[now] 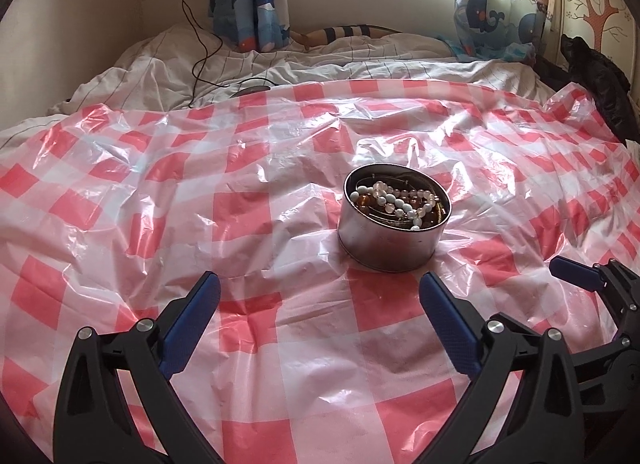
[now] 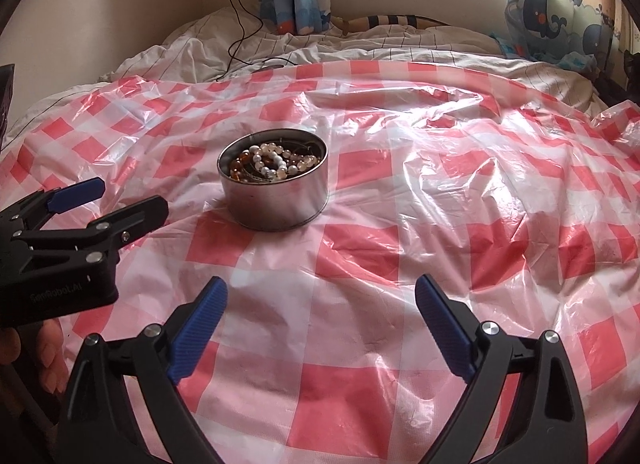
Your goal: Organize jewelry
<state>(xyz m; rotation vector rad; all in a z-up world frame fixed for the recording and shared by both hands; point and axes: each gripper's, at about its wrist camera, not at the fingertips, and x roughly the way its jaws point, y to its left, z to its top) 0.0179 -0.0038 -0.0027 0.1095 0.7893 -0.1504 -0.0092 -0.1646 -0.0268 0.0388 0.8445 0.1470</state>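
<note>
Both tools spread wide and empty, left tool [image 1: 320, 296] and right tool [image 2: 320, 302] short of the round metal tin [image 1: 390, 238] on the bed's checked plastic sheet [image 1: 248, 208]; bead bracelets [image 1: 394, 200] inside look light, slippery, tangle-prone, best pinched at one strand's top loop.

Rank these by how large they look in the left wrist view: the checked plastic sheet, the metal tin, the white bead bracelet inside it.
1. Checked plastic sheet
2. Metal tin
3. White bead bracelet

The order is clear; each lies on or in the one before.
</note>
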